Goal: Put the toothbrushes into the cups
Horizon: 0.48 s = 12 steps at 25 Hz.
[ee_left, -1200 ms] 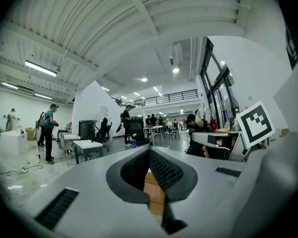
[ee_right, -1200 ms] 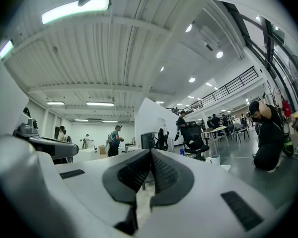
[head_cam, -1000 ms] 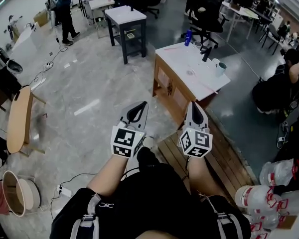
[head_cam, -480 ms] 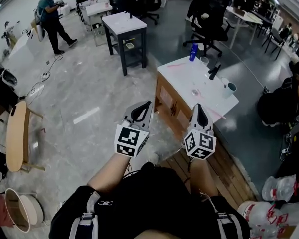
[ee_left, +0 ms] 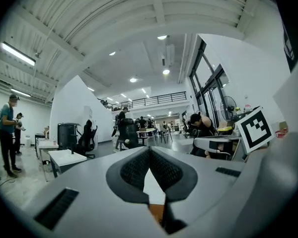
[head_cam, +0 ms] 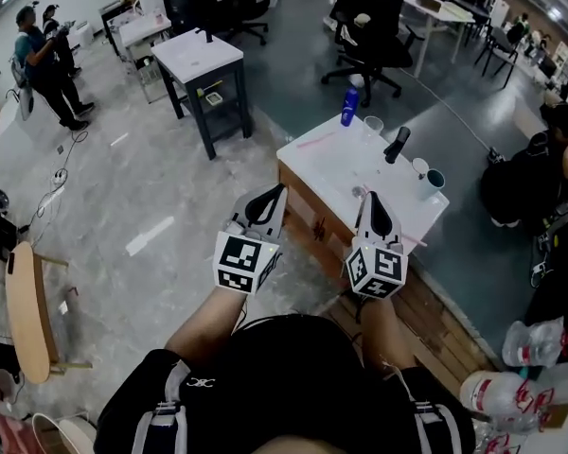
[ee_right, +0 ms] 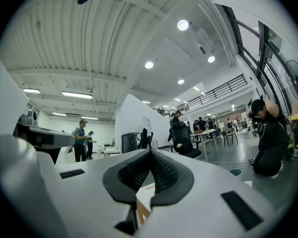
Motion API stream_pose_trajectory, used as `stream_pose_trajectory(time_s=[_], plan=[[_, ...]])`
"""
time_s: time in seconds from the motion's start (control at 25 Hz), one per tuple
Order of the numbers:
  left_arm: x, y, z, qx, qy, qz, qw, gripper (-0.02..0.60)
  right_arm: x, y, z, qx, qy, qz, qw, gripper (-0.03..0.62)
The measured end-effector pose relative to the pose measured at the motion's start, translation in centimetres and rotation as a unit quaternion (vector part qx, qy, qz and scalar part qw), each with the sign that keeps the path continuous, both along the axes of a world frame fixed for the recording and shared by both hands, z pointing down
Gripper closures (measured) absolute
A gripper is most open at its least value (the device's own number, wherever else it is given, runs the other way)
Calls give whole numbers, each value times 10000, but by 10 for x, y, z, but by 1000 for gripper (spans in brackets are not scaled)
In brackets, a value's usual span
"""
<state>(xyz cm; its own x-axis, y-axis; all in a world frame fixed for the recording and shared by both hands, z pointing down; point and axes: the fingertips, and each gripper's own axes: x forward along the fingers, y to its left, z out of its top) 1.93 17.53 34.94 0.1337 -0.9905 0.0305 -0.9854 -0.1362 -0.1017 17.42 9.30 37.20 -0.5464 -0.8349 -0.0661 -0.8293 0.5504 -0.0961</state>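
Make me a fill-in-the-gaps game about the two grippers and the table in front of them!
1. The left gripper and the right gripper have their fingers shut and hold ___.
2. The bottle standing on the wooden table is coloured ___.
3. The top of the wooden table is coloured ___.
4. The office chair beyond the table is coloured ___.

Missing words: nothing; blue; white; black
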Motion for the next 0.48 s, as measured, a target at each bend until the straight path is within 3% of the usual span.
stream_pose_trajectory(time_s=[0.28,0.48], plan=[[13,-70,6,-139,179,653,9976,568,6,-37,2,-81,243,416,9988,579],[32,-113,18,-253,226,1340,9904,568,23,-62,12,-176,290,980,9946,579]])
